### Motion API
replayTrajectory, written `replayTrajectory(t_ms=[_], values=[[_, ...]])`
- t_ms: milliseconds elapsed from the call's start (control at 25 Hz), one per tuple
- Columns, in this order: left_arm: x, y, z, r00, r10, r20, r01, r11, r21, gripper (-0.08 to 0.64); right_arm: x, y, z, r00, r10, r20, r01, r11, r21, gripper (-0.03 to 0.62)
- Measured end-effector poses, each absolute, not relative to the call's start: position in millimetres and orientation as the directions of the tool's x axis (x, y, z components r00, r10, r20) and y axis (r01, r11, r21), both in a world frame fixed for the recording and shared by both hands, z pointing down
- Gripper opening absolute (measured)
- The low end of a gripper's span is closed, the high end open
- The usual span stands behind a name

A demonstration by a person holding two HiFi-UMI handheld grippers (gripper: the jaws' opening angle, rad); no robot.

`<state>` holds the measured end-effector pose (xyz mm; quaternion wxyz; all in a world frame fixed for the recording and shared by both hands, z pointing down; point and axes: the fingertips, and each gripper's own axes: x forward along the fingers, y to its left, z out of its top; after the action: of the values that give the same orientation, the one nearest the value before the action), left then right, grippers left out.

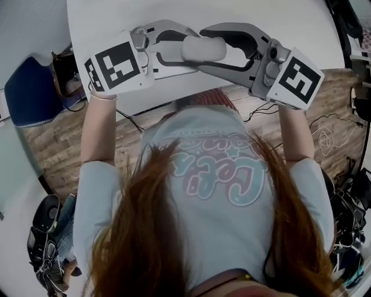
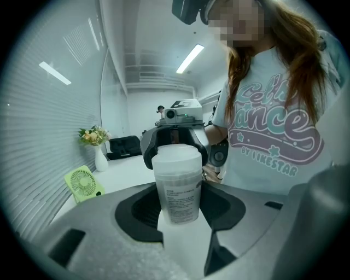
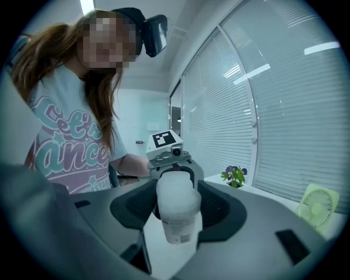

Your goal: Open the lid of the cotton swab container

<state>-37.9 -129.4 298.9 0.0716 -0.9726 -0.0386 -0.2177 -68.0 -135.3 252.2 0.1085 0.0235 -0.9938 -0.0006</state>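
A frosted white cotton swab container (image 1: 203, 48) stands upright between my two grippers, which face each other over the white table (image 1: 261, 17). My left gripper (image 1: 190, 51) is shut on its labelled body (image 2: 178, 199), a pad pressing on each side. My right gripper (image 1: 215, 49) is shut on the lid (image 3: 178, 194), which sits on top of the container (image 3: 178, 229). In the left gripper view the right gripper (image 2: 175, 139) wraps round the lid (image 2: 176, 159). Whether the container rests on the table or is lifted I cannot tell.
A green desk fan (image 2: 85, 183) and a vase of flowers (image 2: 98, 147) stand on the table beyond the grippers. A small potted plant (image 3: 236, 176) sits by the blinds. A blue chair (image 1: 29, 93) and cables lie on the wooden floor (image 1: 52, 145).
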Motion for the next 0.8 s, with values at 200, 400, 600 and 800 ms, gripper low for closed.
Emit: replayTrajectory(t_ms=[200,400,600,800], values=[[-38.7,-126.9,298.0,0.909,0.047,0.414,0.099,-0.990,-0.105,0.190,-65.8,-133.3,256.4,-0.972,-0.029,0.234,-0.037,0.999,-0.031,0.233],[-39.7,-123.6,296.3,0.912,0.039,0.408,0.087,-0.991,-0.098,0.190,-66.6,-130.7,253.6,-0.976,-0.008,0.219,-0.023,0.997,-0.069,0.233],[-40.4,-121.9,297.2,0.909,0.030,0.417,0.077,-0.993,-0.095,0.190,-66.9,-129.3,253.5,-0.979,0.007,0.202,-0.014,0.994,-0.106,0.233],[-40.4,-120.5,296.5,0.907,0.025,0.420,0.074,-0.992,-0.100,0.190,-66.6,-127.9,251.7,-0.981,0.018,0.191,-0.009,0.990,-0.138,0.232]])
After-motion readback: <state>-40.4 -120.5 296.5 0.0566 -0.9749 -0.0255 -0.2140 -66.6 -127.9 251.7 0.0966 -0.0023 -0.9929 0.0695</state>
